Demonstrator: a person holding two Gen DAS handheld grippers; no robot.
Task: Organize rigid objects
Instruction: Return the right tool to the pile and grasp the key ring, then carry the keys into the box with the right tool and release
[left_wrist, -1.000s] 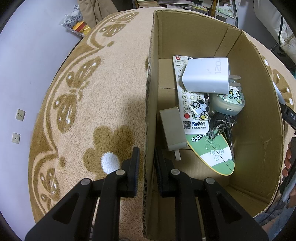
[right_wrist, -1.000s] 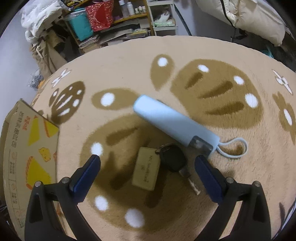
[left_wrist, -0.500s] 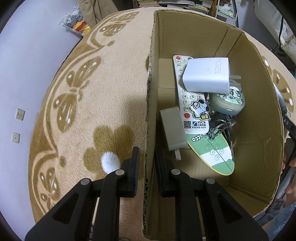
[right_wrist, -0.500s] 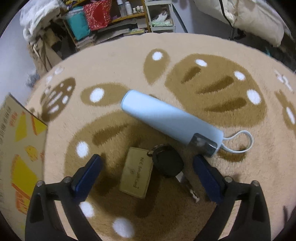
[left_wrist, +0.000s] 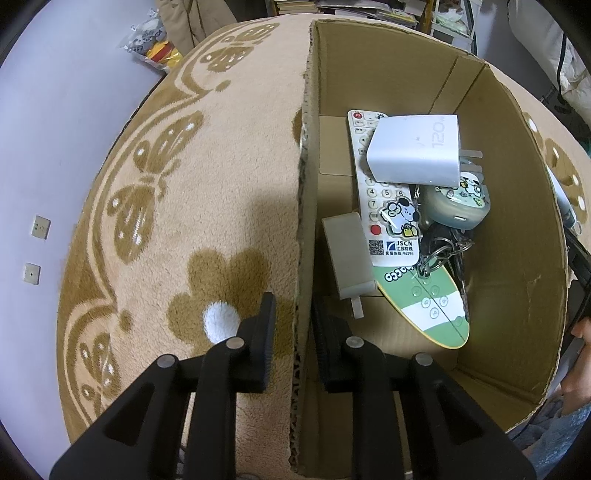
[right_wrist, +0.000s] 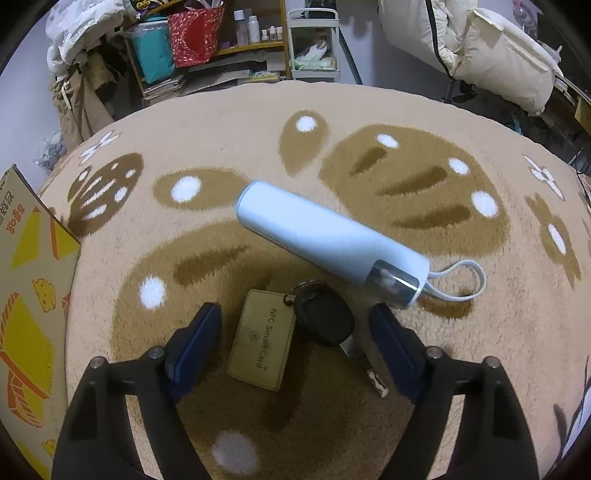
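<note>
Left gripper (left_wrist: 293, 317): bottom centre of the left wrist view, black fingers clamped on the wall of the cardboard box (left_wrist: 306, 206) — one finger outside over the rug, one inside.
Cardboard box: fills the right half of that view; inside lie a white remote (left_wrist: 373, 192), a white charger (left_wrist: 415, 149) on top of it, a green-and-white remote (left_wrist: 428, 306), a grey block (left_wrist: 349, 264), a keyring bunch (left_wrist: 443, 247) and a small cartoon case (left_wrist: 458, 203).
Right gripper (right_wrist: 295, 332): lower centre of the right wrist view, blue fingers wide apart — either side of the key.
Black key (right_wrist: 325, 319): on the rug (right_wrist: 369, 110), ringed to a tan card tag (right_wrist: 260, 350) at its left.
Pale blue cylinder (right_wrist: 328, 240): just above the key, lying diagonally, loop strap at right.
</note>
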